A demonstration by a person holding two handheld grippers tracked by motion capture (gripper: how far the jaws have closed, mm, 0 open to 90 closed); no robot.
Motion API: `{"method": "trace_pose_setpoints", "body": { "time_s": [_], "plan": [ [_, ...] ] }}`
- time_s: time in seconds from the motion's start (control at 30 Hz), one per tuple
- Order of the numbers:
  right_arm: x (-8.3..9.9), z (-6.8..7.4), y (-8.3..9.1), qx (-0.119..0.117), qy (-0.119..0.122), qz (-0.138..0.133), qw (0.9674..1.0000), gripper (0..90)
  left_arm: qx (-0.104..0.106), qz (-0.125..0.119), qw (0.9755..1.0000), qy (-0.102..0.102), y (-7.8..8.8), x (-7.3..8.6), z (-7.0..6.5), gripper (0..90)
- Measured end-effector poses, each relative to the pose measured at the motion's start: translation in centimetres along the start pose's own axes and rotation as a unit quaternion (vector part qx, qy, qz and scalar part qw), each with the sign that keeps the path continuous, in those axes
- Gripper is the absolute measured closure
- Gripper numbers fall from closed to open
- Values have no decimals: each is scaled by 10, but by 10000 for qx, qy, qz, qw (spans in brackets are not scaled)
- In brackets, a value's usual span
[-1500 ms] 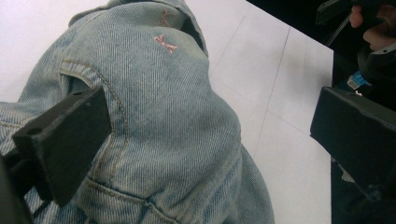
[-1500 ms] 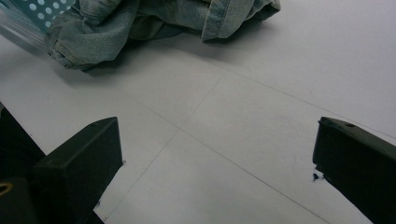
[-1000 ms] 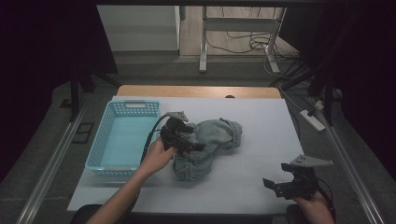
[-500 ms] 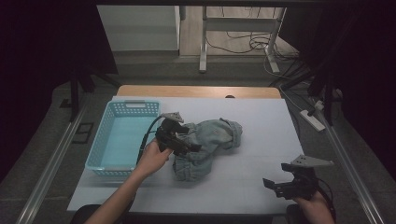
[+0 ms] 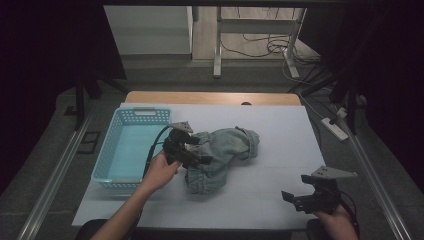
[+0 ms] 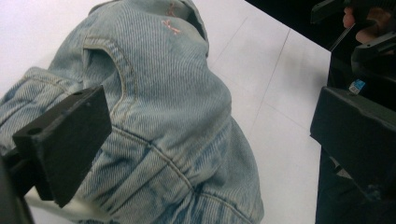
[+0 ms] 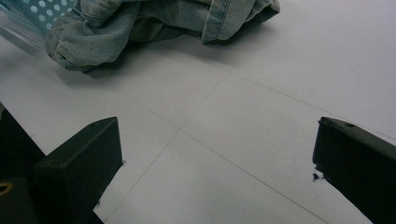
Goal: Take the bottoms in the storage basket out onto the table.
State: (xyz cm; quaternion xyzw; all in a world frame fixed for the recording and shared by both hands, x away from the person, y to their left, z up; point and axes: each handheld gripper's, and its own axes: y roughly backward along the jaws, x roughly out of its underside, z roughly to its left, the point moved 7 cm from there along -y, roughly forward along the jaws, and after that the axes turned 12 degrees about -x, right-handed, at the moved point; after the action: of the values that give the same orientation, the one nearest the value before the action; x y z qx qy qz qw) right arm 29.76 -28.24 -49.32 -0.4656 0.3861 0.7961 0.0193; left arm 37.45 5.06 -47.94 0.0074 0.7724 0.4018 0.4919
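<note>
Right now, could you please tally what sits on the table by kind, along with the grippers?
Denim garment: 1
Light blue plastic basket: 1
Grippers: 2, the left gripper at the garment, the right gripper near the table's front edge
Total: 4

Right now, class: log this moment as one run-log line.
left gripper: open over denim garment | right gripper: open, idle | basket: beside garment

You've got a light blue basket (image 5: 131,150) on the white table (image 5: 280,130) left side, power strip (image 5: 335,128) and cables (image 5: 260,47) on the floor beyond.
</note>
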Motion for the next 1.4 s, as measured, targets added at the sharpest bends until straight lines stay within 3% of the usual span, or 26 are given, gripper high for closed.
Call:
{"method": "trace_pose_setpoints", "body": {
  "time_s": [0.57,1.4],
  "plan": [
    [0,0,-1,12,-4,29,10000,19,-91,-15,10000,31,6,11,-1,0],
    [0,-1,-1,16,-19,61,10000,18,-179,-203,9993,267,26,19,-1,1]
  ]
}}
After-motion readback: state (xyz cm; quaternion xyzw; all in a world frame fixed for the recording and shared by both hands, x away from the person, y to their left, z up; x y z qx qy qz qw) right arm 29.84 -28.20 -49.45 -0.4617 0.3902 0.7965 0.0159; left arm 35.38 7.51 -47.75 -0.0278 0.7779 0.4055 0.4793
